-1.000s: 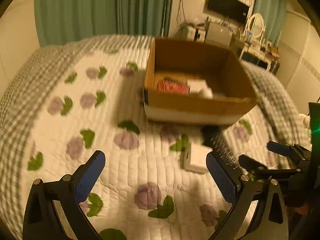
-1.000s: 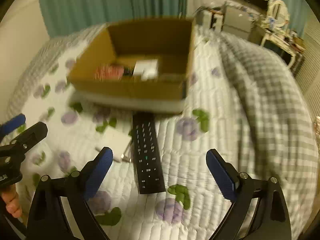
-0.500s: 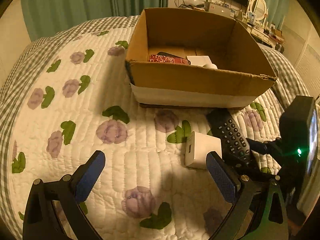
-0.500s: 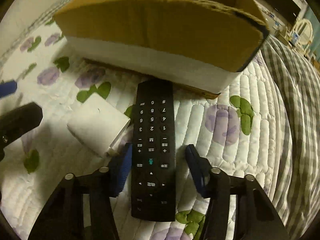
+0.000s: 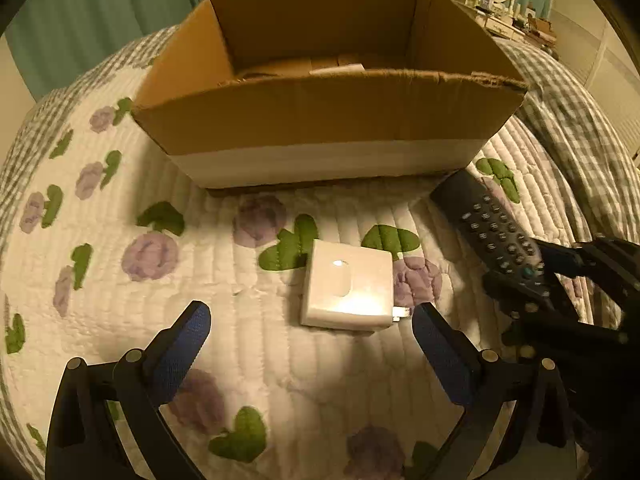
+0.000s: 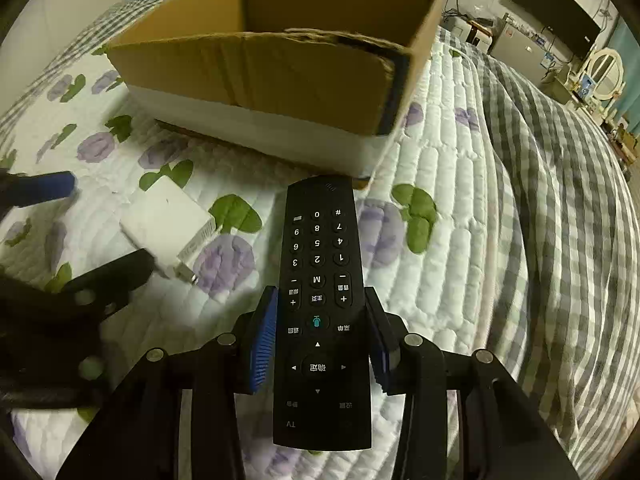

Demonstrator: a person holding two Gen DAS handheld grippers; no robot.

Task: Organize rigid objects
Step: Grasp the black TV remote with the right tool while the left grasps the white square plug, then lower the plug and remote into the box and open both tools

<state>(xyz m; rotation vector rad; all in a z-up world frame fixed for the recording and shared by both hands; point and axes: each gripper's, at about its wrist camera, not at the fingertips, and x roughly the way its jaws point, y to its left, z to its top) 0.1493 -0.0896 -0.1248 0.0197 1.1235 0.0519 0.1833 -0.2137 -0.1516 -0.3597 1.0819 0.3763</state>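
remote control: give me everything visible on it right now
The remote control is a long, slim black slab, plastic by the look, face up with white-marked buttons: a number pad at the far end, a teal-lit button mid-body, a round directional pad and "TV" near the camera. The right gripper is shut on its long sides around mid-length, blue pads against both edges. It points at the cardboard box, its far end over the floral quilt. Whether it has lifted off the quilt is unclear.

My right gripper (image 6: pixel 320 344) is clamped on the remote control (image 6: pixel 318 304); my left gripper (image 5: pixel 308 344) hangs spread wide, holding nothing.
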